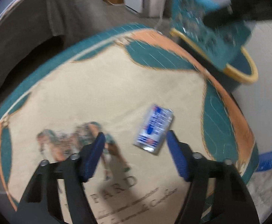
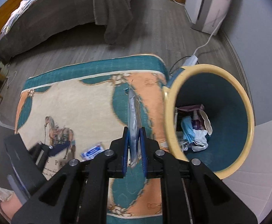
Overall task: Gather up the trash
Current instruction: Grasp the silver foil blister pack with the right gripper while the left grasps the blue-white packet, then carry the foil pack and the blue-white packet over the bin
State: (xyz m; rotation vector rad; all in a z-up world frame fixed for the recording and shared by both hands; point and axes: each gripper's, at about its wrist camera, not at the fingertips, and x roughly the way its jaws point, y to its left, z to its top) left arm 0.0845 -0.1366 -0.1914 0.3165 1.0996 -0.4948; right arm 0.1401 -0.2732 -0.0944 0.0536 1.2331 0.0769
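While the right gripper (image 2: 134, 147) pinches a teal packet (image 2: 133, 115) edge-on above the rug (image 2: 80, 102), just beside the bin (image 2: 248, 112), the left gripper (image 1: 136, 140) hangs spread over the rug. A blue-and-white wrapper (image 1: 154, 128) lies flat between its fingertips, untouched.

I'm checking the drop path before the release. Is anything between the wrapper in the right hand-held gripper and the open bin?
Nothing visible. The right hand-held gripper pinches the silver wrapper above the patterned cloth, and the bin gapes open just beside it, its mouth unobstructed.
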